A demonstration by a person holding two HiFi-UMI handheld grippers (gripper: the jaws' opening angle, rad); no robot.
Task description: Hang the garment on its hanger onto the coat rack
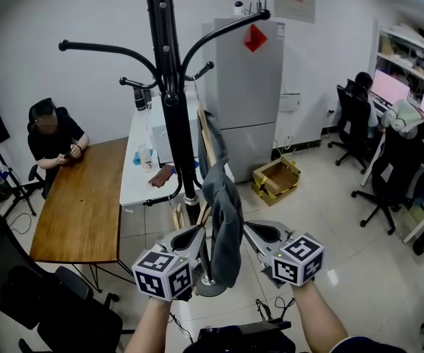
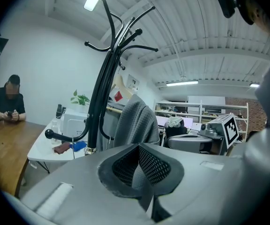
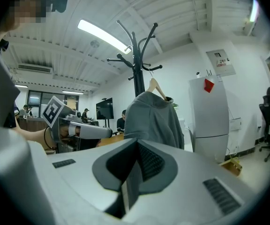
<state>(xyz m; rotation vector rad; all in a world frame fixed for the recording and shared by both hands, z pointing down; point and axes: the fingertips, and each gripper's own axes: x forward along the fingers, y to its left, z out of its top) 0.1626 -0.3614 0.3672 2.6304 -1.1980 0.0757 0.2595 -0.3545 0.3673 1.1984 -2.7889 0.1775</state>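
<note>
A black coat rack (image 1: 169,65) stands right ahead, its round base (image 1: 213,287) on the tiled floor. A grey garment (image 1: 225,212) on a wooden hanger (image 1: 207,134) hangs close against the pole, the hook up by a rack arm (image 3: 149,70). My left gripper (image 1: 197,235) is just left of the garment's lower part and my right gripper (image 1: 250,230) just right of it. Both are shut and hold nothing. In the left gripper view the garment (image 2: 136,121) hangs beyond the closed left gripper (image 2: 140,165). The right gripper view shows the garment (image 3: 151,118) past the closed right gripper (image 3: 136,165).
A wooden table (image 1: 79,204) with a seated person (image 1: 54,138) is at the left, a white table (image 1: 142,168) behind the rack. A grey fridge (image 1: 249,101) and cardboard box (image 1: 276,179) stand behind. Office chairs (image 1: 396,168) and desks fill the right; a black chair (image 1: 43,300) is near left.
</note>
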